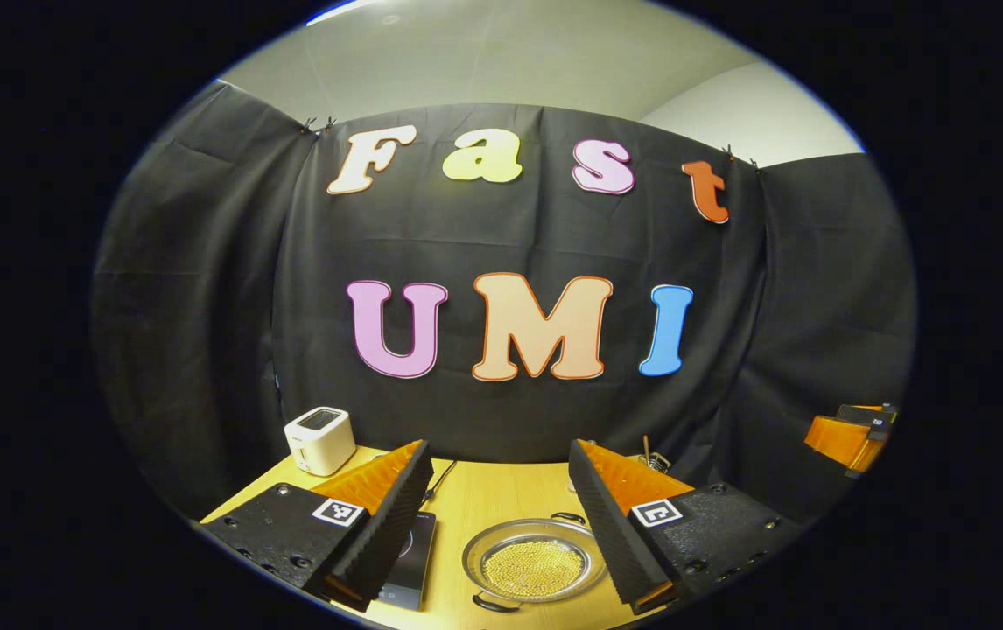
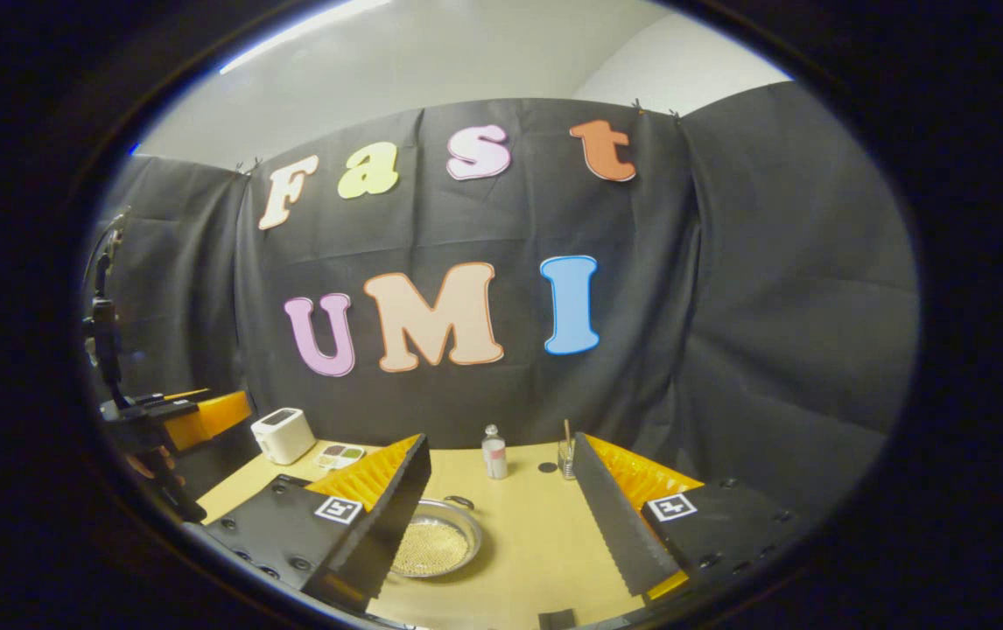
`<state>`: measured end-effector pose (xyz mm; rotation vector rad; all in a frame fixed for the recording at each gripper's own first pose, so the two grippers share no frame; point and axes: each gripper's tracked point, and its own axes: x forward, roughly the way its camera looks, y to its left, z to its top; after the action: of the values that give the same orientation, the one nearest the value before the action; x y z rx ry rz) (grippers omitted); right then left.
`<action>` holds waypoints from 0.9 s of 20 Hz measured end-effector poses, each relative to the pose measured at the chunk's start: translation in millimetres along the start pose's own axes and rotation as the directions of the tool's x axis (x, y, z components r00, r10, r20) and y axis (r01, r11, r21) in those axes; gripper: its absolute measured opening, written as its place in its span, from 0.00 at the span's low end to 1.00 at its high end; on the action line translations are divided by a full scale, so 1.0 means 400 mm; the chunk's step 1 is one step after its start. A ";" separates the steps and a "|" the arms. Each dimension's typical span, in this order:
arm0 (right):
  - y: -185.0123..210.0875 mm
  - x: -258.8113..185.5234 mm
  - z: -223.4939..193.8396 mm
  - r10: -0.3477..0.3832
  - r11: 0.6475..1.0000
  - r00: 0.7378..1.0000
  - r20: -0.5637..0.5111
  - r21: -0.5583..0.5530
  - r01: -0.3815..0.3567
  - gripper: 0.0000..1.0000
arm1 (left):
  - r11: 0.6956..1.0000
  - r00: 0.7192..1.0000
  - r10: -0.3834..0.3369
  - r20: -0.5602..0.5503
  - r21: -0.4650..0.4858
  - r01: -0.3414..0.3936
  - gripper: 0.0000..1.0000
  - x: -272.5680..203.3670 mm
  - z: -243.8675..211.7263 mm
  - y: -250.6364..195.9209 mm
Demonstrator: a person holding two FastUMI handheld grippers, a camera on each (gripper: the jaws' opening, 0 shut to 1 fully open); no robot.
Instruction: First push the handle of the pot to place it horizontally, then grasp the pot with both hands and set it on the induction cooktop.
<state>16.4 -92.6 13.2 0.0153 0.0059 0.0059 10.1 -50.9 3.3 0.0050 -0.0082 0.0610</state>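
Observation:
A shallow metal pot (image 1: pixel 535 564) holding small golden grains sits on the wooden table (image 1: pixel 501 494). One small loop handle (image 1: pixel 567 518) points away and the other (image 1: pixel 493 604) points toward me. The black induction cooktop (image 1: pixel 410 560) lies just left of the pot, partly behind my left finger. My left gripper (image 1: pixel 499 451) hovers open above the table, with the pot below and between its fingers. My right gripper (image 2: pixel 500 442) is also open, and the pot (image 2: pixel 436 544) lies low by its left finger. The left gripper (image 2: pixel 195 416) appears far left in the right gripper view, and the right gripper (image 1: pixel 852 433) far right in the left gripper view.
A white toaster (image 1: pixel 319 440) stands at the table's back left corner. A small bottle (image 2: pixel 494 452), a glass with a stick (image 2: pixel 566 455) and a small palette tray (image 2: pixel 340 455) line the back edge. The black cloth wall closes off the back and sides.

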 end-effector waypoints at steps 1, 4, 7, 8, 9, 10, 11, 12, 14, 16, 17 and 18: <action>-0.008 0.001 -0.002 0.001 1.000 1.000 -0.004 0.007 -0.001 0.98 | 1.000 1.000 -0.001 -0.004 0.007 0.001 0.95 -0.002 -0.005 -0.008; -0.015 0.000 -0.006 0.019 1.000 1.000 -0.007 0.025 -0.019 0.98 | 1.000 1.000 -0.003 -0.012 0.011 0.003 0.95 -0.009 -0.016 -0.027; -0.022 0.007 0.000 0.035 0.999 0.999 0.008 0.036 -0.035 0.70 | 1.000 1.000 0.004 -0.022 0.012 -0.004 0.95 -0.013 -0.024 -0.032; -0.016 0.006 -0.002 0.045 0.998 0.999 0.008 0.049 -0.046 0.53 | 1.000 1.000 0.010 -0.025 0.017 -0.010 0.95 -0.015 -0.026 -0.029; -0.025 0.011 -0.007 0.039 0.997 0.999 0.006 0.062 -0.040 0.35 | 1.000 0.999 0.018 -0.026 0.022 -0.018 0.92 -0.017 -0.027 -0.024; -0.042 0.016 -0.009 0.028 0.997 1.000 0.006 0.073 -0.028 0.18 | 0.999 0.999 0.029 -0.026 0.025 -0.028 0.92 -0.019 -0.030 -0.019; -0.051 0.021 -0.012 0.026 0.996 1.000 0.004 0.086 -0.027 0.00 | 0.999 0.999 0.039 -0.026 0.026 -0.039 0.95 -0.021 -0.033 -0.011; -0.046 0.025 -0.027 0.037 0.995 0.999 -0.013 0.089 -0.036 0.00 | 0.998 0.998 0.051 -0.027 0.022 -0.050 0.94 -0.027 -0.039 -0.003; -0.045 0.043 -0.058 0.049 0.996 0.998 -0.046 0.081 -0.045 0.02 | 0.997 0.996 0.079 -0.035 0.012 -0.079 0.92 -0.039 -0.050 0.019; -0.034 0.056 -0.091 0.070 0.996 0.994 -0.078 0.056 -0.066 0.02 | 0.993 0.992 0.117 -0.037 0.005 -0.117 0.94 -0.055 -0.057 0.050; -0.024 0.064 -0.102 0.084 0.996 0.992 -0.092 0.047 -0.080 0.02 | 0.990 0.989 0.140 -0.038 0.004 -0.140 0.95 -0.064 -0.058 0.069; -0.008 0.069 -0.116 0.103 0.994 0.989 -0.107 0.042 -0.099 0.02 | 0.987 0.986 0.163 -0.041 0.005 -0.162 0.99 -0.071 -0.064 0.088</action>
<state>43.6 -95.0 -33.6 0.0517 0.1141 0.1080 -20.2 -17.2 -22.5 0.0043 0.0328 0.2243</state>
